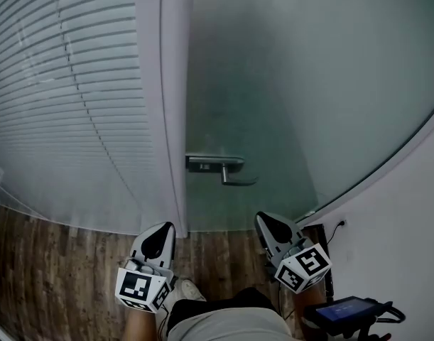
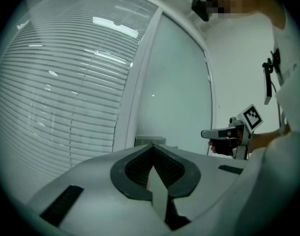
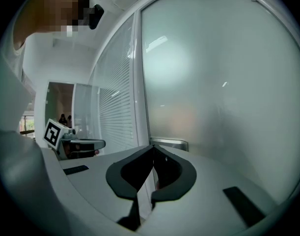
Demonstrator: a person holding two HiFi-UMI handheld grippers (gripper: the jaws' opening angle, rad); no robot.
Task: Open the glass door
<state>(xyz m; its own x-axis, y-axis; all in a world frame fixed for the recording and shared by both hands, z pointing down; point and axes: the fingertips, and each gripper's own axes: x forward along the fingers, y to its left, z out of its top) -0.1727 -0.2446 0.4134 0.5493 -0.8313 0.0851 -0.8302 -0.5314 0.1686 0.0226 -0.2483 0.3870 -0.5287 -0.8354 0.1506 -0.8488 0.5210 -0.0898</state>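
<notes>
The frosted glass door (image 1: 295,84) stands closed ahead, and its metal lever handle (image 1: 224,168) sits on the door's left edge beside the white frame post (image 1: 167,105). My left gripper (image 1: 158,231) is low, below the post, its jaws together and empty. My right gripper (image 1: 266,222) is below and right of the handle, also shut and empty. Neither touches the door. In the left gripper view the closed tips (image 2: 152,147) point at the handle plate (image 2: 150,140). From the right gripper (image 3: 153,149), the handle (image 3: 169,143) shows just past the tips.
Slatted blinds (image 1: 60,105) fill the glazed wall left of the post. A white wall (image 1: 408,212) with a socket (image 1: 341,224) flanks the door on the right. Wood floor (image 1: 60,261) lies below. A dark tablet-like device (image 1: 348,310) hangs at the person's right hip.
</notes>
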